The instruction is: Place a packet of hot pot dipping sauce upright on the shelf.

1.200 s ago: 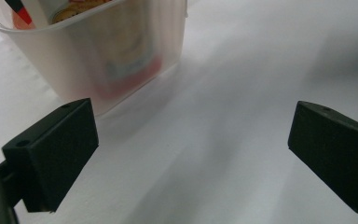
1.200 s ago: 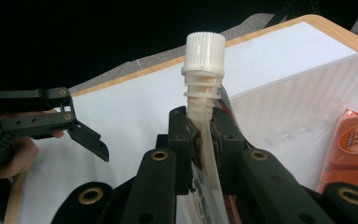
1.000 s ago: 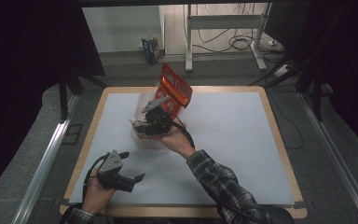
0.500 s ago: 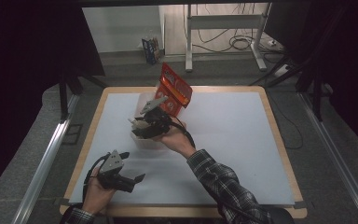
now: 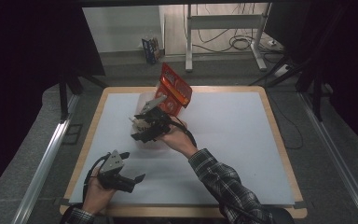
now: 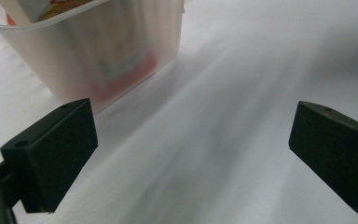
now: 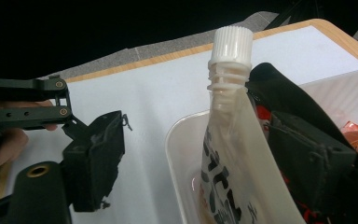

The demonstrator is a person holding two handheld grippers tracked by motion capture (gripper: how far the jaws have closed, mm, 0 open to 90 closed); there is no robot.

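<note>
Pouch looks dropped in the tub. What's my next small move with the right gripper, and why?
Probably lift the right gripper straight up and clear. Its jaws have just been opening, and the spouted pouch stands between them inside the translucent tub, white cap up, no longer visibly clamped. A straight rise seems least likely to tip it. The left gripper rests open on the table, apart from the tub.

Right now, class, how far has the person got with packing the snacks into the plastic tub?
Done: a red packet stands in the plastic tub. In hand: a spouted pouch with a white cap stands in the tub between the right gripper's jaws, which have just been opening and no longer press it. The left gripper rests open beside the tub. Left: drawing the right gripper away.
</note>
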